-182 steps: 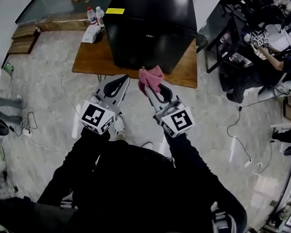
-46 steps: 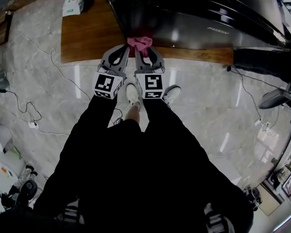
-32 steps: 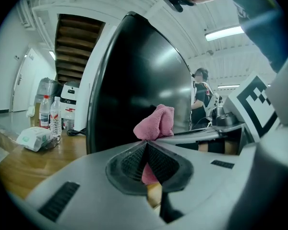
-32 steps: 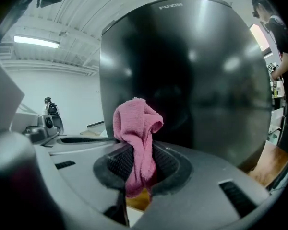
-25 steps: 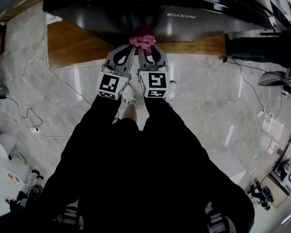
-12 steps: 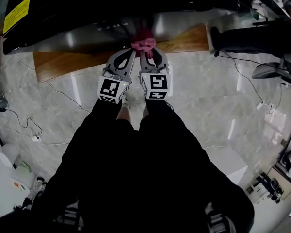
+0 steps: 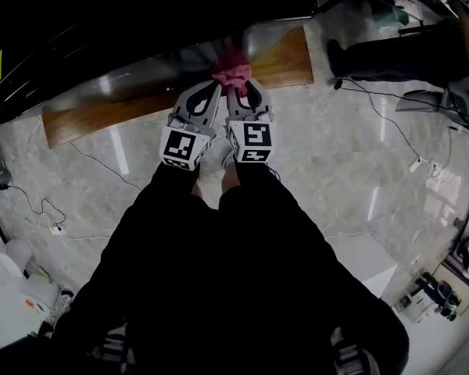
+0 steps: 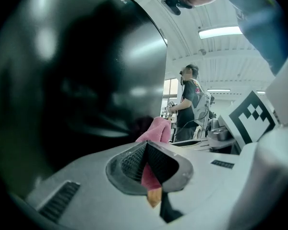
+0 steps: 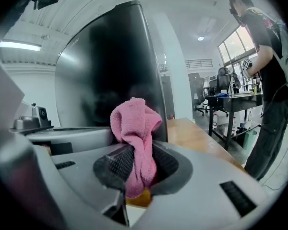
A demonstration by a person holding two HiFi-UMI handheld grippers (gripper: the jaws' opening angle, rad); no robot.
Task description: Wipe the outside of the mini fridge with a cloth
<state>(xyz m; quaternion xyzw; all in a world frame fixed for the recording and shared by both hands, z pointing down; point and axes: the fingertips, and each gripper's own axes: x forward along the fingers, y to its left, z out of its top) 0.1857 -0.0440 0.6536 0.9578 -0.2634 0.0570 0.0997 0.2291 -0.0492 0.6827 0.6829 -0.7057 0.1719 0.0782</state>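
Note:
The black mini fridge fills the top of the head view and stands on a low wooden platform. A pink cloth is bunched against the fridge's glossy front, low down. My left gripper and right gripper sit side by side just below it. In the right gripper view the cloth runs down between the shut jaws, with the fridge right behind it. The left gripper view shows pink cloth at the shut jaw tips and a strip of it between them, close to the fridge door.
Cables trail over the marble floor on the right. A person's legs are at the upper right beside the platform; the same person stands by desks and chairs. My own legs fill the lower head view.
Over the last seconds both grippers and the cloth closed in on the fridge front. In the last half second the fridge has shifted up and left in view; the cloth stays against it.

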